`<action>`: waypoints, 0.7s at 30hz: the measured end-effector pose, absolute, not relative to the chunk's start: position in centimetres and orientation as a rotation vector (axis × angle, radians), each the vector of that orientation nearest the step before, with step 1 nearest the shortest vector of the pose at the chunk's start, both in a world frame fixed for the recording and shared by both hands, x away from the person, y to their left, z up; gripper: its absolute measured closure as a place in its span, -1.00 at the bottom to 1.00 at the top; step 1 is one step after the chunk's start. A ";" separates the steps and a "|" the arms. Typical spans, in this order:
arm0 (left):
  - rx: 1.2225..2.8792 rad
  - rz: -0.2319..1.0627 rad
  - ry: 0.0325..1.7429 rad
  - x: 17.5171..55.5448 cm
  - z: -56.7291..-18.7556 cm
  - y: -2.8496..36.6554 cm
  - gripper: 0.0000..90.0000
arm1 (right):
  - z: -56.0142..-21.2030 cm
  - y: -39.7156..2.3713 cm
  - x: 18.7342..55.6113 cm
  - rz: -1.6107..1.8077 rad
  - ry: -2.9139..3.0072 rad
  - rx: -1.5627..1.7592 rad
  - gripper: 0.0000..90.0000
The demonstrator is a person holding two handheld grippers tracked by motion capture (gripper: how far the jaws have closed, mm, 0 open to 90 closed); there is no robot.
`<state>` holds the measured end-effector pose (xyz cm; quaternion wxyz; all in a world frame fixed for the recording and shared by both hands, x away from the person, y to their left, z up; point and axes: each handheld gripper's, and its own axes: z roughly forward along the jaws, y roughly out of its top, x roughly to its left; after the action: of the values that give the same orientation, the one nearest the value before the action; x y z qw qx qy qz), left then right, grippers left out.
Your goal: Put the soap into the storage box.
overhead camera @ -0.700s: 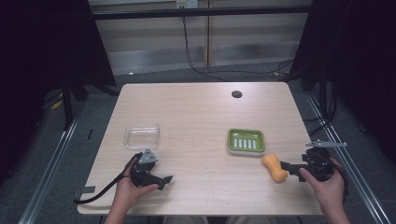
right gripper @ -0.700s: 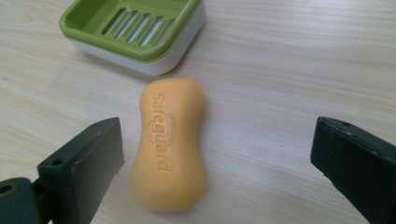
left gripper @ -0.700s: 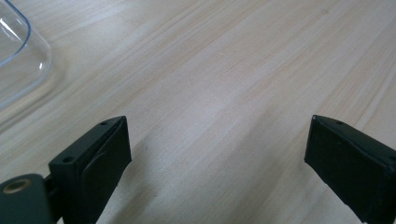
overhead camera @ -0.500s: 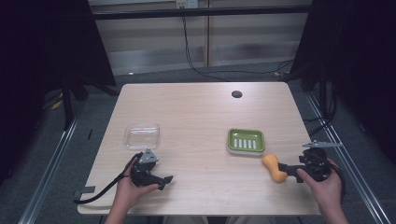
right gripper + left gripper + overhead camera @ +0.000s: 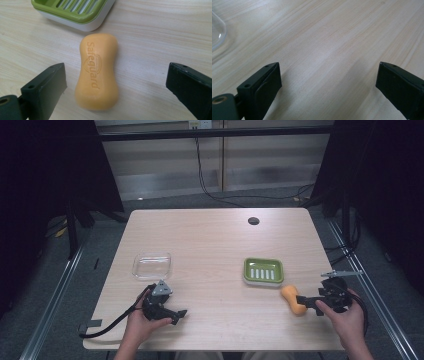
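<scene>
Right gripper [image 5: 115,87] is sitting with jaws apart around a waisted orange soap bar [image 5: 98,72].
Soap is lying just beside the slotted green dish [image 5: 75,11]; its embossed lettering is legible in the right gripper view. Left gripper [image 5: 328,87] is resting with jaws apart over bare wood table [image 5: 332,37].

Counter [image 5: 210,240]: pale wood grain, rounded corners, a dark round grommet [image 5: 253,221] set near the far edge.
Floor [image 5: 240,202]: grey, crossed by black cables [image 5: 210,180].
Far wall [image 5: 270,155]: light panels, lit dimly.
Sides: dark curtains [image 5: 45,180] are hung; metal rails [image 5: 55,300] are seen.
</scene>
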<state>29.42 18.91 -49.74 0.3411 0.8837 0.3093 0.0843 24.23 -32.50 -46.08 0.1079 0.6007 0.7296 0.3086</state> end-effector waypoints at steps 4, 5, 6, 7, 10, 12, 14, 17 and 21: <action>2.295 0.218 0.810 29.4 -49.7 18.9 -0.86 | -46.3 -32.1 24.7 0.883 2.171 1.760 -0.94; 2.295 0.213 0.810 29.4 -49.8 18.9 -0.86 | -46.3 -32.0 24.8 0.868 2.177 1.766 -0.94; 2.300 0.221 0.805 29.5 -49.8 18.8 -0.86 | -46.3 -31.9 24.9 0.853 2.185 1.764 -0.94; 2.300 0.221 0.805 29.5 -49.8 18.8 -0.86 | -46.3 -31.9 24.9 0.856 2.192 1.764 -0.94; 2.317 0.218 0.802 29.5 -49.8 18.8 -0.86 | -46.2 -31.7 25.0 0.847 2.194 1.766 -0.94; 2.309 0.214 0.812 29.4 -49.9 18.6 -0.86 | -46.1 -31.6 25.2 0.848 2.199 1.763 -0.94; 2.311 0.220 0.804 29.4 -49.9 18.6 -0.86 | -46.1 -31.4 25.3 0.842 2.201 1.767 -0.93; 2.307 0.220 0.801 29.5 -49.9 18.6 -0.86 | -46.1 -31.3 25.4 0.834 2.207 1.778 -0.92; 2.329 0.224 0.797 29.5 -49.9 18.6 -0.86 | -46.1 -31.0 25.6 0.823 2.217 1.788 -0.90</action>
<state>29.51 18.56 -49.94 0.3287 0.8899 0.3045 0.0857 25.65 -31.02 -46.09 0.0885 0.6008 0.7448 0.2766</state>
